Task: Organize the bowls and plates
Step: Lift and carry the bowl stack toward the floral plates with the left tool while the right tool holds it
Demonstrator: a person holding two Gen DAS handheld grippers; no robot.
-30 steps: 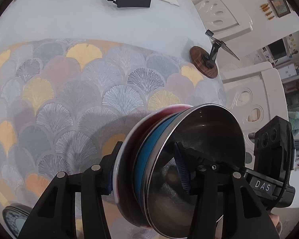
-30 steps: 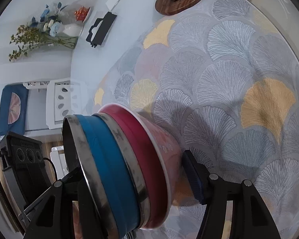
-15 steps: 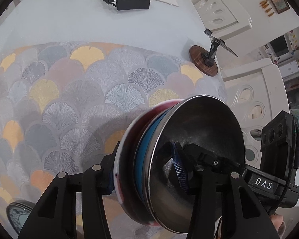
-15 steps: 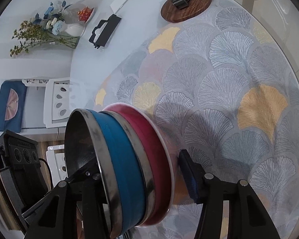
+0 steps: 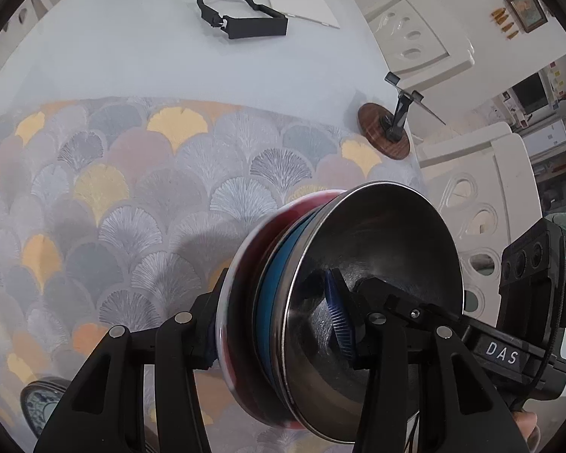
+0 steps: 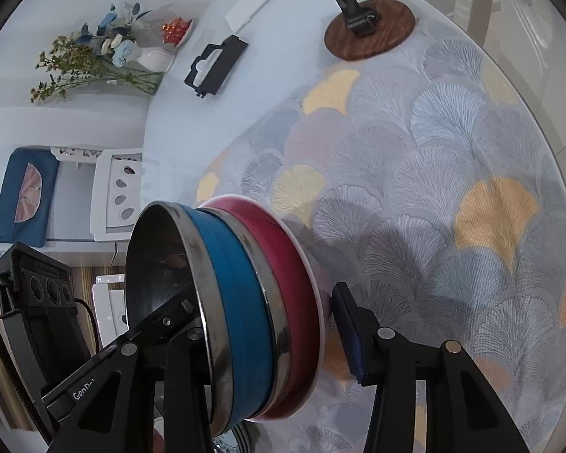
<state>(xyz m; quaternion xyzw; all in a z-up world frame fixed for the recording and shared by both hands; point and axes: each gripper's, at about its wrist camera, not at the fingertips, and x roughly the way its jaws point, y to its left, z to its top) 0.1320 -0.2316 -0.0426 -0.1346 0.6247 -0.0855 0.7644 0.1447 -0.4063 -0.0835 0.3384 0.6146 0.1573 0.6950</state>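
Your left gripper [image 5: 279, 324] is clamped on a nested stack of bowls [image 5: 320, 302] tipped on edge above the fan-patterned tablecloth [image 5: 132, 188]: one pad presses the red bowl's [image 6: 294, 264] outer side, and the blue ribbed pad [image 5: 339, 321] sits inside the steel bowl [image 5: 388, 249]. The blue bowl [image 6: 237, 287] is sandwiched between them.

Your right gripper [image 6: 268, 324] straddles the same stack from the opposite side. Its jaws have just been closing with the stack between them. Its right pad [image 6: 349, 332] stands just beside the red bowl's base with a thin gap showing, so it is not pressing there; its left finger reaches into the steel bowl.

Far across the table lie a black plastic frame [image 5: 241, 19], a white card [image 5: 302, 5] and a wooden-based stand [image 6: 369, 28]. A patterned plate [image 5: 41, 396] peeks in at the near left edge.
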